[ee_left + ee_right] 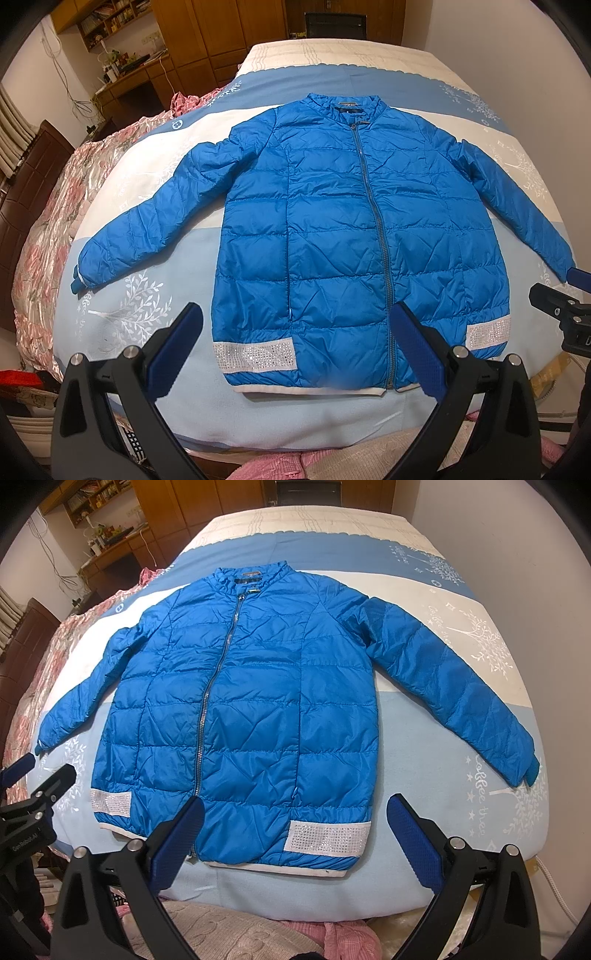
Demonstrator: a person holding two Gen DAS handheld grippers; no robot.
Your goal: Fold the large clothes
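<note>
— Blue pads first: my left gripper (297, 345) and right gripper (295, 829) hang spread wide, holding nothing.
— And the jacket (354, 236)?
— At twelve o'clock, flat on the bed (258, 417), zipped, sleeves out (nothing folded yet).

jacket (354, 229): 1 | sleeves: 2 | zip (373, 236): 1 | studded hem bands (255, 356): 2 | grippers: 2, left (299, 332), right (295, 821) | fingers per gripper: 2 | bed (332, 55): 1 | floral quilt (55, 206): 1

Blue quilted jacket (354, 229) with white sequinned hem bands (255, 355) on blue-and-white leaf-print bedspread (122, 317).
</note>
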